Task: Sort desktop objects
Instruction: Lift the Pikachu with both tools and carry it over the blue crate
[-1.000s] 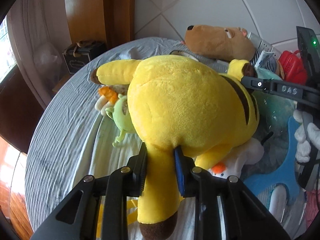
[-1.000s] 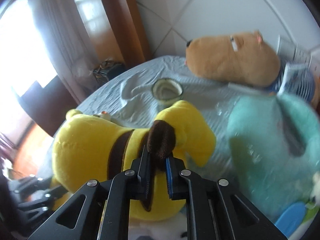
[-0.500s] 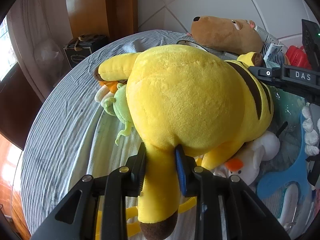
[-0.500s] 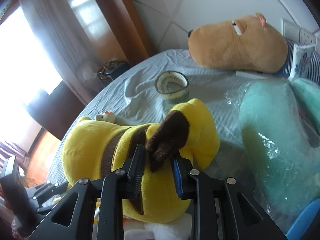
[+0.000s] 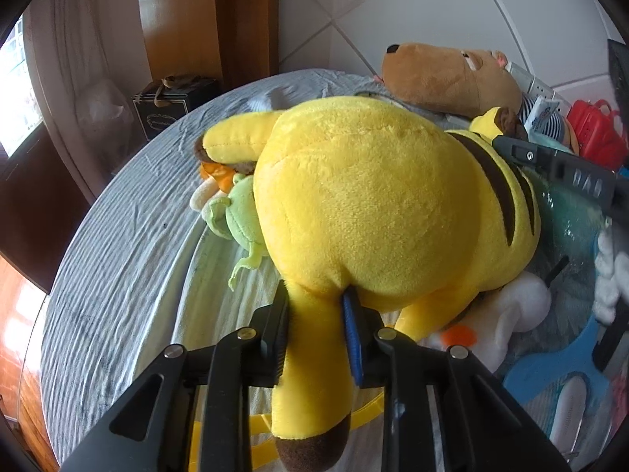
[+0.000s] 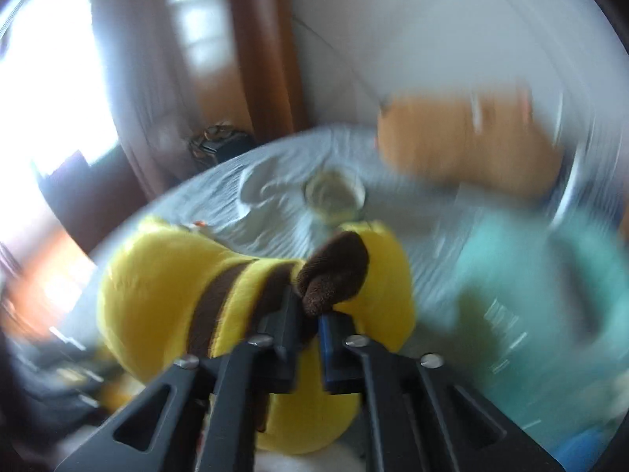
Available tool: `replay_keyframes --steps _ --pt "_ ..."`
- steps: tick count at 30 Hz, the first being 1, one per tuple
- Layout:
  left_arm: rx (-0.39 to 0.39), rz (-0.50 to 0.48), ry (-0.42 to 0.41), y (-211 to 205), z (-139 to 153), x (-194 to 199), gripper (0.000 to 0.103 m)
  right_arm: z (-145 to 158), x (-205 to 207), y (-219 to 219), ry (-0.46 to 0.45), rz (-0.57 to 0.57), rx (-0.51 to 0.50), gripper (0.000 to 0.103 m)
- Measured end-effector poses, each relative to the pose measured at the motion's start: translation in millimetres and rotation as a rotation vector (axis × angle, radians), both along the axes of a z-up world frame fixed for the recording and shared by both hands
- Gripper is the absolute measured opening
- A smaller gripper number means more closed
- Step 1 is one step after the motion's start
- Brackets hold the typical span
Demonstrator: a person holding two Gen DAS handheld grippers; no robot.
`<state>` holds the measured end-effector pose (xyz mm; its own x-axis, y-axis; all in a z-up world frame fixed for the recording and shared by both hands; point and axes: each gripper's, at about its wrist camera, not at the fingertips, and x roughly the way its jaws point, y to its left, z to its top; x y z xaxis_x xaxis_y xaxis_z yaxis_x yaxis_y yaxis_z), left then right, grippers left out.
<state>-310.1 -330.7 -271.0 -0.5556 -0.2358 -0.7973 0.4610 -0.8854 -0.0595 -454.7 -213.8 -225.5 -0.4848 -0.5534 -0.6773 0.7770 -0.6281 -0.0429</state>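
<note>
**Plush slung between two grips, long axis running left to right**

Yellow plush (image 5: pixel 385 212) is hanging ahead of both tools. Left hand-held gripper (image 5: pixel 316 338) is clamping one limb at the rear end; body is bulging forward and rightward from it. Right hand-held gripper (image 6: pixel 308 328) is pinching the brown ear tip (image 6: pixel 334 271) at the head end. Worktop (image 5: pixel 129 259) is lying beneath, small green toy (image 5: pixel 236 212) just left of the body. Judgement: both ends being equally held, any carry needs the two grips travelling together.
</note>
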Motion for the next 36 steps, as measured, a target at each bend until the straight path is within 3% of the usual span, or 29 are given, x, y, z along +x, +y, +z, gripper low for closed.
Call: replay_keyframes --steps 1,10,16,27,36 --pt "-0.02 0.006 0.004 0.7 5.9 1.8 0.022 3.3 7.5 -2.8 0.045 0.003 0.021 0.005" --pt "-0.07 -0.058 0.145 21.2 82.3 32.8 0.022 79.0 48.6 40.3 0.162 -0.048 -0.079 0.005" --pt "-0.074 -0.167 0.213 49.2 117.0 47.8 0.022 117.8 80.9 86.5 0.211 -0.155 -0.1 0.005" --pt "-0.035 -0.426 0.244 143.7 134.4 75.4 0.022 153.2 152.9 204.8 0.251 -0.384 -0.089 0.005" --pt "-0.044 -0.513 0.231 245.4 133.2 140.9 0.022 155.7 230.9 321.9 0.238 -0.478 -0.109 0.005"
